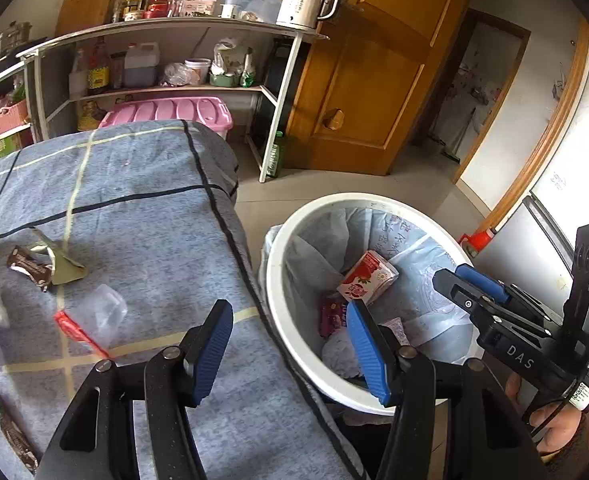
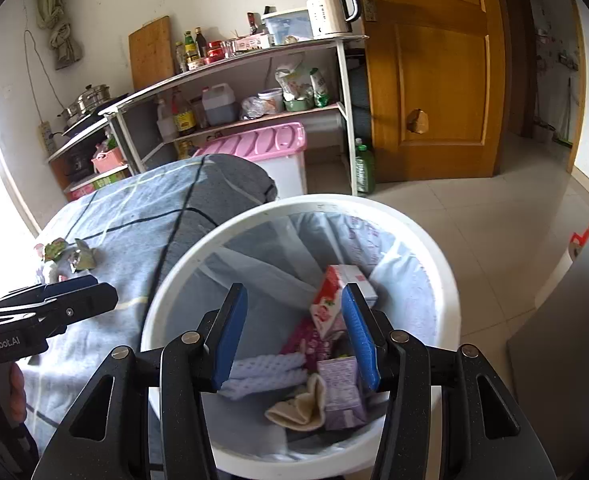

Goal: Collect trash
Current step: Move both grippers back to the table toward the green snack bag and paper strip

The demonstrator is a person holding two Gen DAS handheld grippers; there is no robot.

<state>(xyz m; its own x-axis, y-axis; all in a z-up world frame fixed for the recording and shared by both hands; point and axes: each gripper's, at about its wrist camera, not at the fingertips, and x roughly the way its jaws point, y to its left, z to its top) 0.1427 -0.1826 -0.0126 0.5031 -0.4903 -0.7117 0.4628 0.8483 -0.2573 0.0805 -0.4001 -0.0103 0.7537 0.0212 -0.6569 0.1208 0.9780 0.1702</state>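
I see daylight flooding in from the left edge of the right wrist view, blown out to white beside the bed (image 2: 106, 216). Elsewhere the light is soft and even, shadows faint. Both views are sharp at centre, with straight lines bowing toward black, vignetted corners.

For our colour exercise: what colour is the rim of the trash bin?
White; the trash bin rim shows best in the right wrist view.

I note a white kettle (image 2: 331, 10) atop the shelving unit (image 2: 254, 50), beside a wooden door (image 2: 434, 72), pink storage bin (image 2: 262, 142) below.
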